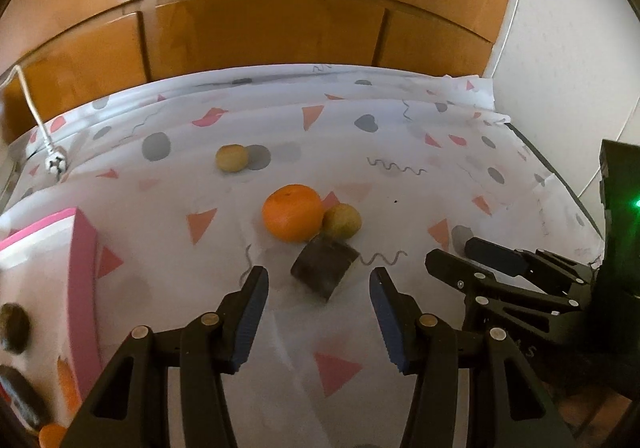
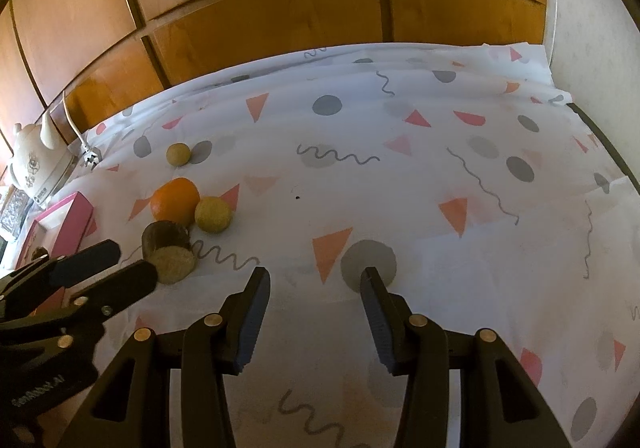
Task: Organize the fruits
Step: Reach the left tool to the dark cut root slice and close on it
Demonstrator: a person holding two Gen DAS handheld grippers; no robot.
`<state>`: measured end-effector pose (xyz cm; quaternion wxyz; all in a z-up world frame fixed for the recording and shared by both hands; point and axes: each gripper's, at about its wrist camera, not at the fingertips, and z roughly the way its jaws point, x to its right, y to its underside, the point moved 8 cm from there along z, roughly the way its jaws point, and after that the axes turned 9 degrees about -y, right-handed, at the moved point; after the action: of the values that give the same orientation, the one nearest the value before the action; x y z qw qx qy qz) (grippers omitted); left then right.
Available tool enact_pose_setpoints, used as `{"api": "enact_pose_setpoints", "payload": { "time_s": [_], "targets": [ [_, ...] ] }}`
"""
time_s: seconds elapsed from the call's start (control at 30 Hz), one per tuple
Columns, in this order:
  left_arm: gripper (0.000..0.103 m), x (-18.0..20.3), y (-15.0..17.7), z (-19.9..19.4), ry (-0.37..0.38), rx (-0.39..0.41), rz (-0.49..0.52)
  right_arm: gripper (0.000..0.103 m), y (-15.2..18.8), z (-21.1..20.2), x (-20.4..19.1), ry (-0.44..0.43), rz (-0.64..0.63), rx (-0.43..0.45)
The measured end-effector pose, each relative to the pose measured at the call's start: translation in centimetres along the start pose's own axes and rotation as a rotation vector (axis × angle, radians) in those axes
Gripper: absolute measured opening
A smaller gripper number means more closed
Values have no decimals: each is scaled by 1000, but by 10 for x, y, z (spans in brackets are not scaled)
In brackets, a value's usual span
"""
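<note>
My left jaws (image 1: 318,290) stand parted and empty just near of a dark cut fruit (image 1: 324,268). Touching it on the far side: orange (image 1: 292,211), yellow-green fruit (image 1: 342,223). Pink box (image 1: 82,276) left. Right jaws (image 2: 314,290) parted, empty over the bench cloth (image 2: 440,167).

We have two wrist fisheyes, both tilted down over the tablecloth (image 1: 400,151) toward the wood cabinet (image 1: 272,27), close to the surface. Left view sits near the box (image 1: 82,248) and looks straight at the orange (image 1: 292,211). Right view sits further right, with the orange (image 2: 175,199) at its left. Both share the orange, the cut dark fruit (image 1: 324,268) and the cloth, and each sees the other gripper
</note>
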<state>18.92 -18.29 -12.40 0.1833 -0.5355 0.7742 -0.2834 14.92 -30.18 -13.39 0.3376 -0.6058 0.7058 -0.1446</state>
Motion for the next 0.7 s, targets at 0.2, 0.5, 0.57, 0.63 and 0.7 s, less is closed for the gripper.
{"api": "enact_pose_setpoints", "payload": {
  "time_s": [0.2,0.5,0.57,0.63,0.7],
  "targets": [
    [53,1,-4,14,6,-8,-16,48,-3,4,-1,-10,-4,-4],
    [40,-1,-2,16,38,-18,-65,48,-5,7,-1,-12,-13,-4],
    [40,-7,3,10,35,-26,-102,48,-6,7,-1,-16,-8,-3],
    [40,-16,9,3,1,-27,-132,48,-8,8,-3,-36,-1,-4],
    [40,-27,16,-7,-44,-21,-162,48,-10,10,-9,-76,6,-9]
  ]
}}
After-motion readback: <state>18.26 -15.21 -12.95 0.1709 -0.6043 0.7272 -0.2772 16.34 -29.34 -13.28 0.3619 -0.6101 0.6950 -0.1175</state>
